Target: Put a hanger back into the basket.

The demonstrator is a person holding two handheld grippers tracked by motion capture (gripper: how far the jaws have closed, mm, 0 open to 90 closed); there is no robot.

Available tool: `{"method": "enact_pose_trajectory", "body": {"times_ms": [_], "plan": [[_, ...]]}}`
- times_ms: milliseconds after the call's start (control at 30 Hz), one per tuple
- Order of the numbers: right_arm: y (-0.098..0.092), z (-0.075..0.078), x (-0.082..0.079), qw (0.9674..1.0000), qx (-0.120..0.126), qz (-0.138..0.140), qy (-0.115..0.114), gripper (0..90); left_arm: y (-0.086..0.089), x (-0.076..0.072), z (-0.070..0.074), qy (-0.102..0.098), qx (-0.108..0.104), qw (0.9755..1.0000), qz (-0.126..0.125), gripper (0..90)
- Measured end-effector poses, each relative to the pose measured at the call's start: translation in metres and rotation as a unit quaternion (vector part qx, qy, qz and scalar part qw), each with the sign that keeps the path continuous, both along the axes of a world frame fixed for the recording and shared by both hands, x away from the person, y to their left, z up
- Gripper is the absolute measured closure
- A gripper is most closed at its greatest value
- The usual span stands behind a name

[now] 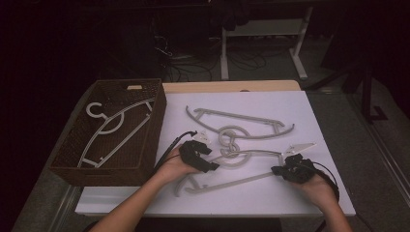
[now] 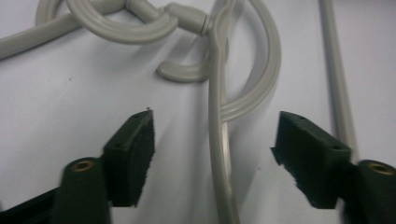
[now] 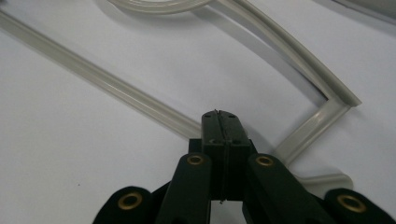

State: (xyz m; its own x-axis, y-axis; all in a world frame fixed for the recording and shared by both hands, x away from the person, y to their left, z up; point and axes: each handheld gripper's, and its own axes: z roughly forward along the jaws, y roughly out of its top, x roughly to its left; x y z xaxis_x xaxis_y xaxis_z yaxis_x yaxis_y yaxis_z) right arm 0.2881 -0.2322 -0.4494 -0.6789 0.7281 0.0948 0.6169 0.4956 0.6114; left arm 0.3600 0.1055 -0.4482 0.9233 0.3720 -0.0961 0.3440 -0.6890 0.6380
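Near hanger [image 1: 232, 166]: light, stiff, slick plastic, hook tangled w/ 12 o'clock one. My L fingers [image 2: 135, 149] apart astride its arm; R fingers [image 3: 224, 140] together, I can't tell whether on hanger. I'd grip arm nr hook.

Dim high view with black surroundings; both gripper views brighter, soft-shadowed, slightly blurred up close.
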Motion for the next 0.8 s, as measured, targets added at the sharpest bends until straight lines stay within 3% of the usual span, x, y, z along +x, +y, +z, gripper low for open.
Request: {"method": "enact_pose_trajectory", "body": {"times_ms": [100,133,333,533,800], "plan": [[0.0,0.0,0.0,1.0,0.001,0.0,0.0,89.0,-0.002,-0.001,-0.002,-0.003,0.01,0.9999,-0.004,41.7],[0.0,0.0,0.0,1.0,0.001,0.0,0.001,89.0,-0.004,-0.003,-0.001,-0.016,0.024,0.9996,-0.005,43.3],[0.0,0.0,0.0,1.0,0.002,0.0,0.001,89.0,-0.009,-0.007,0.001,-0.04,0.05,0.9979,-0.014,57.1],[0.0,0.0,0.001,1.0,0.003,0.0,0.002,89.0,-0.014,-0.01,0.002,-0.041,0.059,0.9971,-0.024,70.1],[0.0,0.0,0.001,1.0,0.002,-0.002,0.0,88.9,-0.018,-0.013,0.003,-0.034,0.064,0.9974,-0.002,80.3]]}}
